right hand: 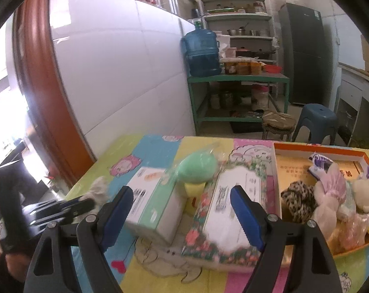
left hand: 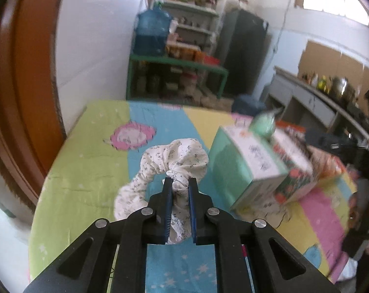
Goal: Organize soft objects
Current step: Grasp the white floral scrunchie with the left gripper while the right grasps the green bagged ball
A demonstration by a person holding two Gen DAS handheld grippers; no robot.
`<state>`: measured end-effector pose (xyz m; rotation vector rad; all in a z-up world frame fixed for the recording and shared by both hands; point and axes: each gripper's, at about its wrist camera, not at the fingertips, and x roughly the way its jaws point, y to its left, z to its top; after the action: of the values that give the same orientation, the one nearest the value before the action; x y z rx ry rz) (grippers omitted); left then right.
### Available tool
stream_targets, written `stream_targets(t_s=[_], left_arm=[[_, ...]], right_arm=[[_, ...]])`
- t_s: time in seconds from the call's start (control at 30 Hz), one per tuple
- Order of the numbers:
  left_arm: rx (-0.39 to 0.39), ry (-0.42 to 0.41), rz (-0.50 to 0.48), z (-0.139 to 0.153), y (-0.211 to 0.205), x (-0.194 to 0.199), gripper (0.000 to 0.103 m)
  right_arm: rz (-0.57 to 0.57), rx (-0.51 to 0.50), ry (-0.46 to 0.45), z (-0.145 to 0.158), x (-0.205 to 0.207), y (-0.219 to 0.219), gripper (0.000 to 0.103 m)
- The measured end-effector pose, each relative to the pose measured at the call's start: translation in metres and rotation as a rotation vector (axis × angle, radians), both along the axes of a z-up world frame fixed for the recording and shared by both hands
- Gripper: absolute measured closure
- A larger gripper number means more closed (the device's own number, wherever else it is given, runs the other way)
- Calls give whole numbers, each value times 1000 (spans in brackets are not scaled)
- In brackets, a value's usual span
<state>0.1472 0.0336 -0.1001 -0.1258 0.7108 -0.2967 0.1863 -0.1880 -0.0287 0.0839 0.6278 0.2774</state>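
- The left gripper [left hand: 180, 183] points forward over the striped cloth [left hand: 91, 151] that covers the table, and its two blue pads are pressed on a white scrunchie [left hand: 169, 163].
- The scrunchie is white with small grey marks; its gathered part is squeezed between the pads, and the rest of the ring spreads out ahead and to the left, above the cloth.
- In the right wrist view the left gripper [right hand: 86, 204] shows from the side at the left edge, with the white fabric [right hand: 99, 190] at its tip.
- The right gripper [right hand: 182, 195] is held above the table with its fingers spread wide and nothing between them.
- Ahead of the right gripper stand two tissue boxes: a mint box [right hand: 152, 202] on the left and a floral box [right hand: 226, 210] on the right.
- A green pouch [right hand: 198, 168] lies on top, across the gap between the two boxes, and something yellow [right hand: 195, 190] sits in the gap under it.
- To the right of the floral box is an orange tray [right hand: 294, 147].
- In the tray lie soft things: a leopard scrunchie [right hand: 298, 201], a pink scrunchie [right hand: 328, 195] and a small plush bear [right hand: 364, 193].
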Motion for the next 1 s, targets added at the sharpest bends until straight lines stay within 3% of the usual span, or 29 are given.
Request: stream_targets(t_s=[0.17, 0.37, 0.8, 0.87, 1.0], left_arm=[[-62, -83, 36, 19, 2, -13, 91], [-96, -105, 59, 21, 12, -17, 91], [-135, -82, 50, 14, 21, -9, 91], [-141, -80, 46, 13, 22, -7, 91], [-147, -76, 46, 10, 24, -4, 91]], right_arm=[[-18, 0, 36, -2, 31, 1, 21], [-63, 68, 99, -8, 60, -1, 21], [-134, -59, 167, -26, 91, 23, 21], [-137, -75, 182, -28, 93, 23, 43], [-125, -81, 168, -28, 89, 25, 49]])
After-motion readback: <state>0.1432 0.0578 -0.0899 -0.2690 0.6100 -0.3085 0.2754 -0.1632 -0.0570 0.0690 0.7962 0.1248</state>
